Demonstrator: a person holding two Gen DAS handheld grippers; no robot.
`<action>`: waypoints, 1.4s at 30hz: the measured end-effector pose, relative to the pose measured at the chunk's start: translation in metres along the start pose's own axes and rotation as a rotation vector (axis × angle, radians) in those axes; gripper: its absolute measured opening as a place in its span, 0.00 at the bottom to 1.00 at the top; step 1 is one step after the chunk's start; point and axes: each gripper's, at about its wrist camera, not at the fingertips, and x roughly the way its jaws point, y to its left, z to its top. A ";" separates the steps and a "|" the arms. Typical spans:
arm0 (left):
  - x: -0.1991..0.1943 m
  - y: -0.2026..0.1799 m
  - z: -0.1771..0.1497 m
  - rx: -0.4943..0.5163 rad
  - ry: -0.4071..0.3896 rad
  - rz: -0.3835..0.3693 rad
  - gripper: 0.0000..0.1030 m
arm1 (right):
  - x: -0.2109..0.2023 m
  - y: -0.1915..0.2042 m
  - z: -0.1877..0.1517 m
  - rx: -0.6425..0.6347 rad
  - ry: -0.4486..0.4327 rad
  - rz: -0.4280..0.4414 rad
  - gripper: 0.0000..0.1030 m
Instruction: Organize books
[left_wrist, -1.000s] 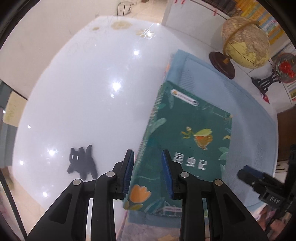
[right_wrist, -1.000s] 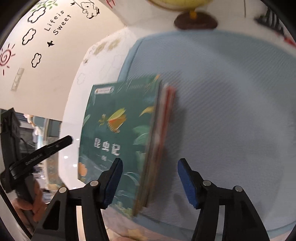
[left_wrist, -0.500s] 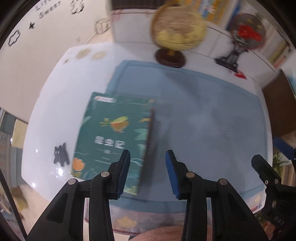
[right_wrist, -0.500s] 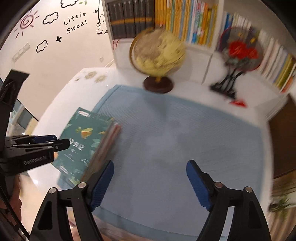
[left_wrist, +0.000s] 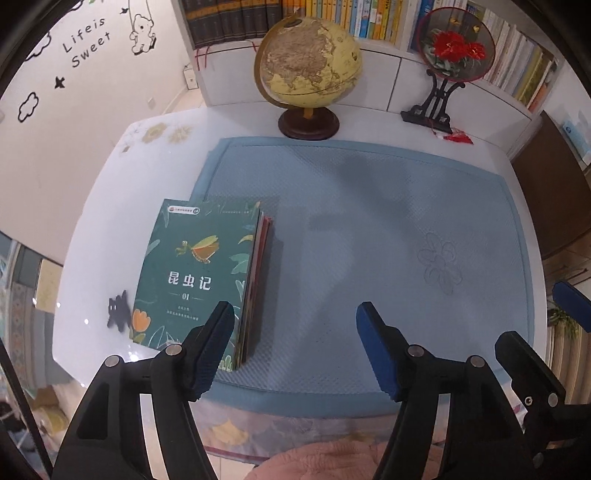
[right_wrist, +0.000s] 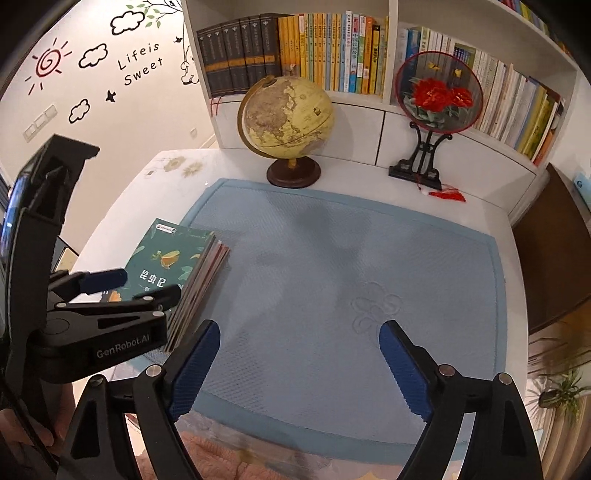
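Green-covered stack of books (left_wrist: 199, 280) at the left edge of the blue mat (left_wrist: 369, 236), half on the white table (left_wrist: 110, 206) — thin, glossy, liable to slide apart; best gripped across the spines. Left gripper (left_wrist: 295, 343) jaws just widened, nothing between, raised and angled steeply down. Right gripper (right_wrist: 299, 365) likewise wide, empty — hovering over bare mat.

A globe (left_wrist: 308, 70) and a round fan on a stand (left_wrist: 456, 46) are set at the back of the white surface (left_wrist: 110, 192), which is covered by a blue mat (left_wrist: 369, 229). A black cat sticker (left_wrist: 119, 314) is seen left.
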 end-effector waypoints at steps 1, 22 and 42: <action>0.002 0.000 0.001 -0.001 0.014 -0.009 0.66 | 0.000 -0.002 0.000 0.007 -0.001 0.001 0.84; 0.009 -0.006 0.001 0.049 0.032 -0.036 0.66 | -0.002 -0.011 -0.001 0.055 -0.005 -0.032 0.84; 0.008 -0.003 0.002 0.072 0.028 -0.038 0.66 | 0.000 -0.024 -0.008 0.135 0.005 -0.017 0.84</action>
